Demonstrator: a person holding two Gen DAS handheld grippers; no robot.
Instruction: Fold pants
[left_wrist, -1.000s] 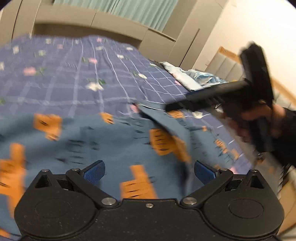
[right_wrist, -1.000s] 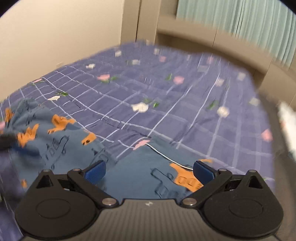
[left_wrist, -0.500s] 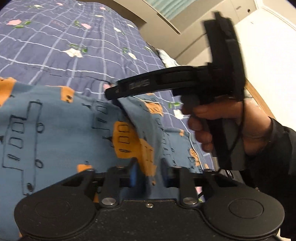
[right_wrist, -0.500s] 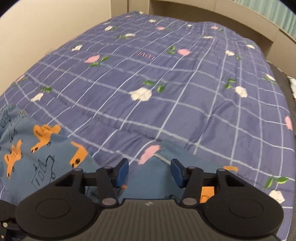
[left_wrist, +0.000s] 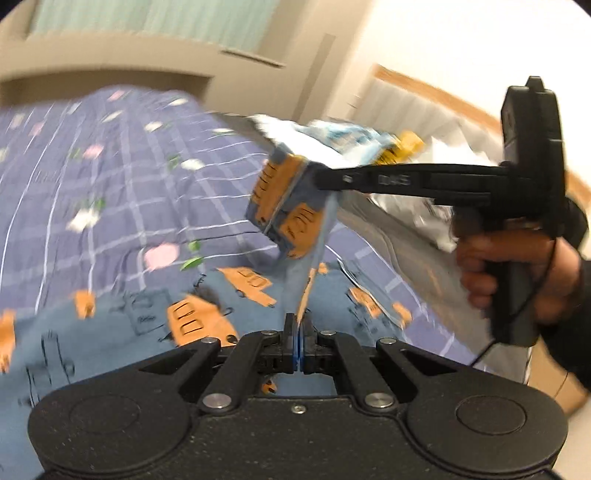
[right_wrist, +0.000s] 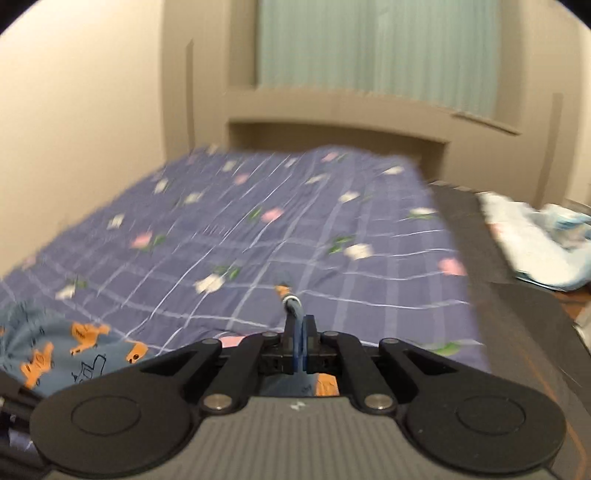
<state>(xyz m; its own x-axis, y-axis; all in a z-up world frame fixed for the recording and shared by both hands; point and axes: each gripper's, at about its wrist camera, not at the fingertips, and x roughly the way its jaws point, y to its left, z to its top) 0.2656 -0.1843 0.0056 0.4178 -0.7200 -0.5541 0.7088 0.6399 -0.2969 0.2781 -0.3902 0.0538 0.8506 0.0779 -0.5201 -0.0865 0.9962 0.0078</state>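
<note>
Both grippers lifted since earlier: left gripper (left_wrist: 298, 334), right gripper (right_wrist: 299, 332) clamped on pants (left_wrist: 288, 206) edge above bedspread (right_wrist: 258, 236).

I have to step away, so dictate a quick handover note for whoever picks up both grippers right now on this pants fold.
Left gripper: shut on the pants, pinching an edge near the camera.
Right gripper: shut on the pants too; in the left view its fingers hold a bunched corner up above the bedspread.
The rest of the pants lies spread on the bedspread, and cloth stretches between the two grips.
Done: both grips taken, one edge raised.
Left: carry the raised edge over, lay it down, release, then smooth. No finished fold shows yet.
</note>
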